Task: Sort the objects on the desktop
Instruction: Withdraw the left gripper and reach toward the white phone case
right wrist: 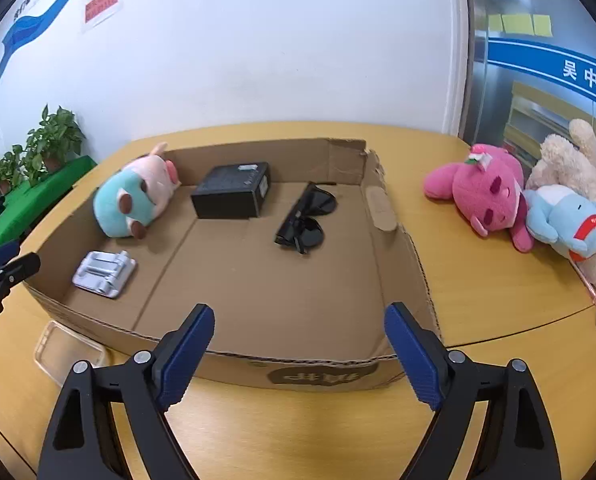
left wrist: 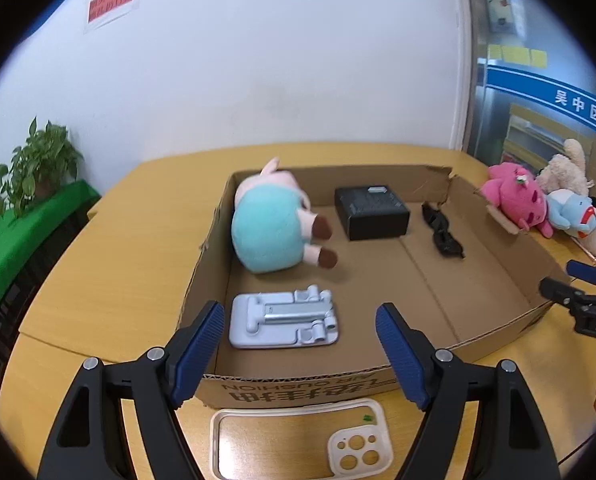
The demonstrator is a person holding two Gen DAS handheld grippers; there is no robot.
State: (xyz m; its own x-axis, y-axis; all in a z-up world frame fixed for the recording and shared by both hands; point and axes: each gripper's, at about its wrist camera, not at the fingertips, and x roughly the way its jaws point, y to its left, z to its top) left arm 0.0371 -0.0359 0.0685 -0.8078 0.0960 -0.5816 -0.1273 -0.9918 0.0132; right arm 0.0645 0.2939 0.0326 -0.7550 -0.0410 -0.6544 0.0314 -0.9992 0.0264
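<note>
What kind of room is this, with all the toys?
Probably an office or public service room. A wooden table stands by a white wall with a red notice, yellow sticky notes on a glass door, and potted plants in the corner.

**4 items boxed, 4 still out on the desk**

Inside the cardboard box: a teal-and-pink plush pig on its side, a black box, folded black sunglasses, and a grey phone stand lying flat. Outside: a clear phone case against the near wall, and 3 plush toys, pink, cream and blue, huddled together to the right.
</note>
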